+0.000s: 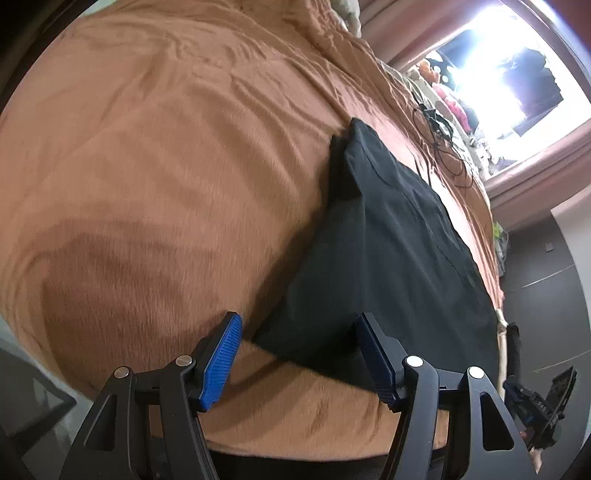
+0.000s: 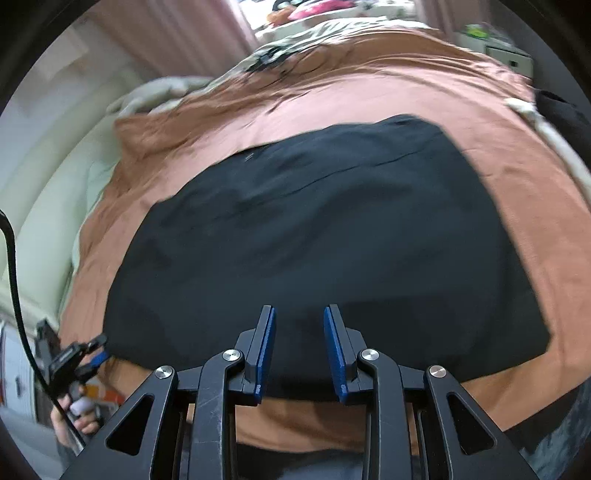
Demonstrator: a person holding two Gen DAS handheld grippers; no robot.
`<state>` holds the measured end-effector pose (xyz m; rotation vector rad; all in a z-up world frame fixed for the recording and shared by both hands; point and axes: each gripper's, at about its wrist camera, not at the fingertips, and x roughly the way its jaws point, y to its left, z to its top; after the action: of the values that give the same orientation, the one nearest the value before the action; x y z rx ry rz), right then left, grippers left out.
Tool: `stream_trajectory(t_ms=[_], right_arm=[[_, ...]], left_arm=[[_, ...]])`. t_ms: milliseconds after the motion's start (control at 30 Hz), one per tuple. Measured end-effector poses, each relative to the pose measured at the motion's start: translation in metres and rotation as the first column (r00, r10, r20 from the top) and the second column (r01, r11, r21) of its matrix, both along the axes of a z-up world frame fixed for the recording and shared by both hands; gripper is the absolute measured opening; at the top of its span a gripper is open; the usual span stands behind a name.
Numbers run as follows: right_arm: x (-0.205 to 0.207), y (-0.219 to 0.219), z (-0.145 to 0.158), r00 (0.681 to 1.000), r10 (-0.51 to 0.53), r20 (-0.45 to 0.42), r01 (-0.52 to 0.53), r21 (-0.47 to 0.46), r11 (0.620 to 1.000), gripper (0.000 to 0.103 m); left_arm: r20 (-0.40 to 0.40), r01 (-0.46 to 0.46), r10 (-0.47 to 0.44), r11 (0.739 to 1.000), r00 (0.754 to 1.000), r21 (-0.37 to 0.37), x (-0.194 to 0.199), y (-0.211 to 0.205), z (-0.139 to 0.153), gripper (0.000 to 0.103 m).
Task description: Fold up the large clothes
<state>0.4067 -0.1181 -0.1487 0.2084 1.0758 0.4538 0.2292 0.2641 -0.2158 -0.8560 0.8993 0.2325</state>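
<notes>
A large black garment (image 1: 388,240) lies spread flat on a brown bedspread (image 1: 166,166). In the left wrist view my left gripper (image 1: 295,325) is wide open and empty, its blue pads astride the garment's near left corner, just above the fabric. In the right wrist view the garment (image 2: 314,229) fills the middle. My right gripper (image 2: 299,314) is open and empty, jaws partly apart, hovering over the garment's near edge. The left gripper (image 2: 85,354) shows at the garment's left corner there; the right gripper (image 1: 535,402) shows at the far right of the left wrist view.
The brown bedspread (image 2: 498,122) covers a bed. Black cables (image 1: 439,140) lie on it beyond the garment. A bright window (image 1: 498,66) with pink curtains (image 2: 177,33) stands behind, with toys on the sill. A pale pillow or sheet (image 2: 48,206) lies at the bed's left.
</notes>
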Motion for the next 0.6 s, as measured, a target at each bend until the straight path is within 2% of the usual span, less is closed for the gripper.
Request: stream_trajectory(t_ms=[200, 233, 300, 367, 600], right_arm=[[-0.022, 0.049, -0.003, 0.994, 0.107, -0.014, -0.107, -0.036, 0.994, 0.028], [-0.026, 0.058, -0.004, 0.991, 0.130, -0.017, -0.130, -0.038, 0.991, 0.028], [-0.031, 0.069, -0.004, 0.988, 0.154, -0.022, -0.155, -0.038, 0.987, 0.028], [-0.035, 0.079, -0.005, 0.985, 0.170, -0.025, -0.171, -0.049, 0.984, 0.028], [-0.031, 0.105, -0.024, 0.979, 0.194, -0.069, -0.199, -0.086, 0.976, 0.028]], left_arm=[[0.040, -0.006, 0.009, 0.997, 0.999, -0.083, -0.013, 0.000, -0.005, 0.065], [0.049, -0.016, 0.020, 0.996, 0.999, -0.091, -0.015, 0.001, -0.006, 0.063], [0.059, -0.019, 0.026, 0.993, 0.998, -0.118, -0.016, 0.001, -0.010, 0.052], [0.063, -0.020, 0.030, 0.988, 0.998, -0.156, -0.012, 0.002, -0.015, 0.048], [0.074, -0.051, 0.067, 0.978, 0.995, -0.204, 0.005, 0.003, -0.022, 0.048]])
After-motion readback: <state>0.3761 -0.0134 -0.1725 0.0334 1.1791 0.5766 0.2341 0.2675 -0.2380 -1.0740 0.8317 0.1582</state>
